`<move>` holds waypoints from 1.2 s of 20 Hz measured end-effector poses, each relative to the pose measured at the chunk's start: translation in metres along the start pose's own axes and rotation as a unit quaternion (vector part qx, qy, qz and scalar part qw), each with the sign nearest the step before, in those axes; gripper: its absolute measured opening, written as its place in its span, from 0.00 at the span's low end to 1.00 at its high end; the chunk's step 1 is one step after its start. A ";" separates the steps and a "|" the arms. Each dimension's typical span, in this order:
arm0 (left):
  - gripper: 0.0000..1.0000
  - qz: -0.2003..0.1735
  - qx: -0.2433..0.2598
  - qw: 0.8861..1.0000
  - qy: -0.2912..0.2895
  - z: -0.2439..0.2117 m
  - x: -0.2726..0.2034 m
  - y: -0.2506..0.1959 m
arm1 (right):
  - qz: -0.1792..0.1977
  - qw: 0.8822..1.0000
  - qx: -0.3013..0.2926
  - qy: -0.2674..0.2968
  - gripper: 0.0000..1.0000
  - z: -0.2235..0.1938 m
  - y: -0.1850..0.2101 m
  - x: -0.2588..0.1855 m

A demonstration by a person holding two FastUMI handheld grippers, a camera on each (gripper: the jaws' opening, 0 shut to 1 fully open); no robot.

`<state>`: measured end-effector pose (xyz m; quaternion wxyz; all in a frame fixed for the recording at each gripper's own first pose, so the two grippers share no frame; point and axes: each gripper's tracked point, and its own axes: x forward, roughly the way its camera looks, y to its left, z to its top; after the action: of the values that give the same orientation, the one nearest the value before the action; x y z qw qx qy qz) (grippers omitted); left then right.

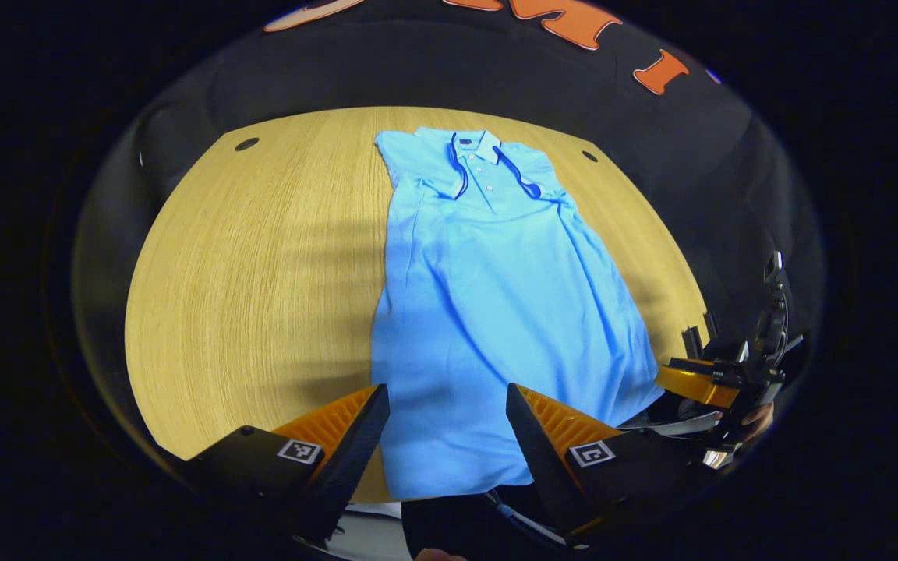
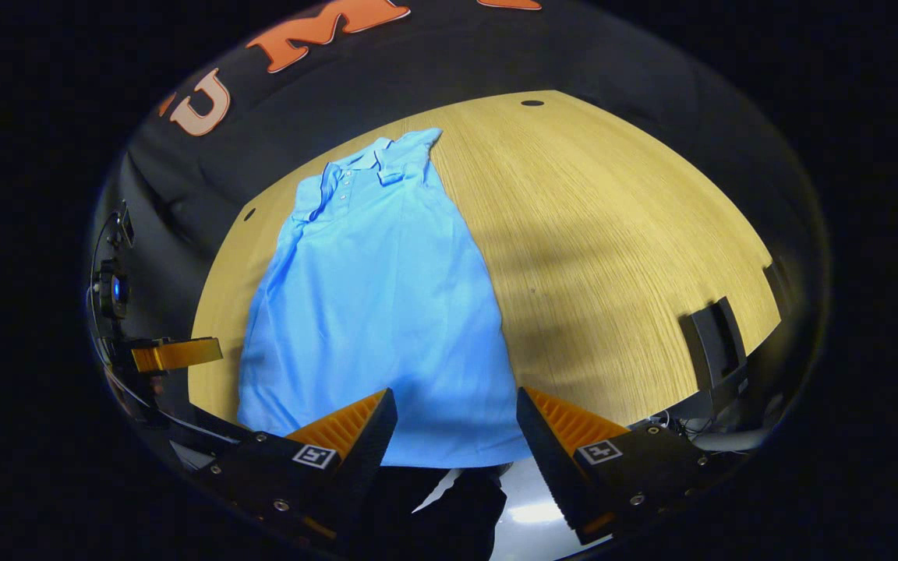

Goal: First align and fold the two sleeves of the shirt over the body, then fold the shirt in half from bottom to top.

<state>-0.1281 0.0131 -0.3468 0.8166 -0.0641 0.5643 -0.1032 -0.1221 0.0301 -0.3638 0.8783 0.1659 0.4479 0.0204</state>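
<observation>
A light blue polo shirt (image 1: 488,312) lies flat on the wooden table (image 1: 262,288), collar far, hem near me, both sleeves folded in over the body. My left gripper (image 1: 447,405) hangs open above the hem's left part, nothing between its fingers. The right gripper (image 1: 718,382) shows at the far right of the left gripper view, beside the hem's right corner. In the right gripper view the shirt (image 2: 375,304) runs from the collar down to the hem, and my right gripper (image 2: 457,409) stands open over the hem's right part. The left gripper (image 2: 172,354) appears at the left edge.
A black bracket (image 2: 718,343) is clamped to the table's right edge. Small dark holes (image 1: 246,144) mark the far corners of the table (image 2: 636,257). Wide bare wood lies on either side of the shirt. The floor shows below the near edge.
</observation>
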 end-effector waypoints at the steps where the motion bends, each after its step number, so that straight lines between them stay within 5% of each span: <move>1: 0.99 0.003 -0.003 1.000 0.004 -0.009 0.001 0.002 | -0.005 1.000 -0.010 0.003 0.96 -0.004 -0.001 0.002; 15: 0.99 0.053 0.019 0.998 0.043 -0.106 0.012 0.029 | -0.049 0.996 -0.076 0.004 0.92 -0.036 -0.012 0.003; 24: 0.98 0.082 0.064 0.994 0.028 -0.108 0.015 0.029 | -0.075 0.994 -0.080 0.003 0.90 -0.038 -0.026 -0.002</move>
<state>-0.2212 0.0389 -0.4055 0.8084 0.0376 0.5829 -0.0736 -0.1566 0.0154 -0.3915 0.8864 0.0610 0.4589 -0.0088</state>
